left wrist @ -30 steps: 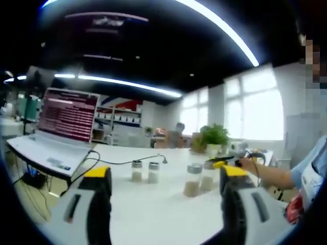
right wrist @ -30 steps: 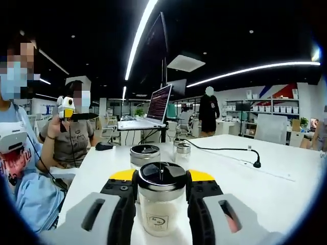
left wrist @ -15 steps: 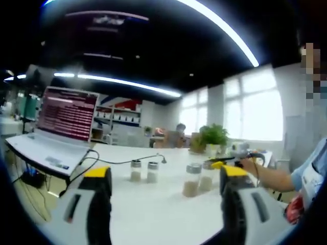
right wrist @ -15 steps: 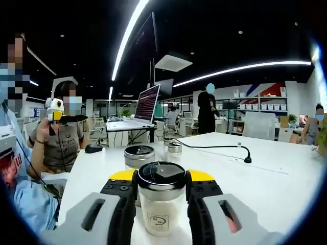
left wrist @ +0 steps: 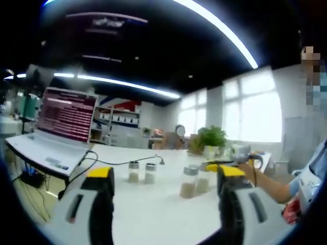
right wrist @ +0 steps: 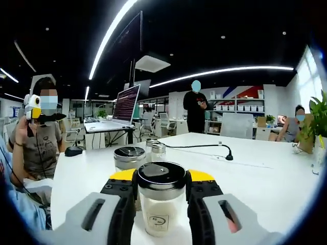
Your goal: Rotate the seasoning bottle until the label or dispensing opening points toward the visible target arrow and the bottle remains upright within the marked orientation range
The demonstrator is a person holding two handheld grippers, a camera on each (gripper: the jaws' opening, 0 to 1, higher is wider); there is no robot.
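**Now: bottle pinched upright in my right tool**

Starting on my left, my left tool (left wrist: 161,178) hangs above the white surface (left wrist: 153,214) with its two yellow-tipped jaws spread wide and nothing between them. Through that view, a laptop (left wrist: 53,132) sits open at the left on its own stand, its screen lit with reddish lines. A black cable (left wrist: 127,162) runs across the surface behind two small jars (left wrist: 140,172) that stand side by side, upright. Further right stand two taller jars with pale contents, the nearer one (left wrist: 188,181) just in front of the other. A potted plant (left wrist: 212,138) stands behind them near the bright windows.

Moving to my right tool (right wrist: 161,196), its jaws press on either side of the seasoning bottle (right wrist: 161,204), which stands upright on the surface with its dark round lid (right wrist: 161,173) level. A small printed label faces the camera low on the glass. Just behind and to the left sits a second jar (right wrist: 129,157) with a similar lid, and two small jars stand beyond it. A standing person (right wrist: 196,109) in dark clothes is in the background.
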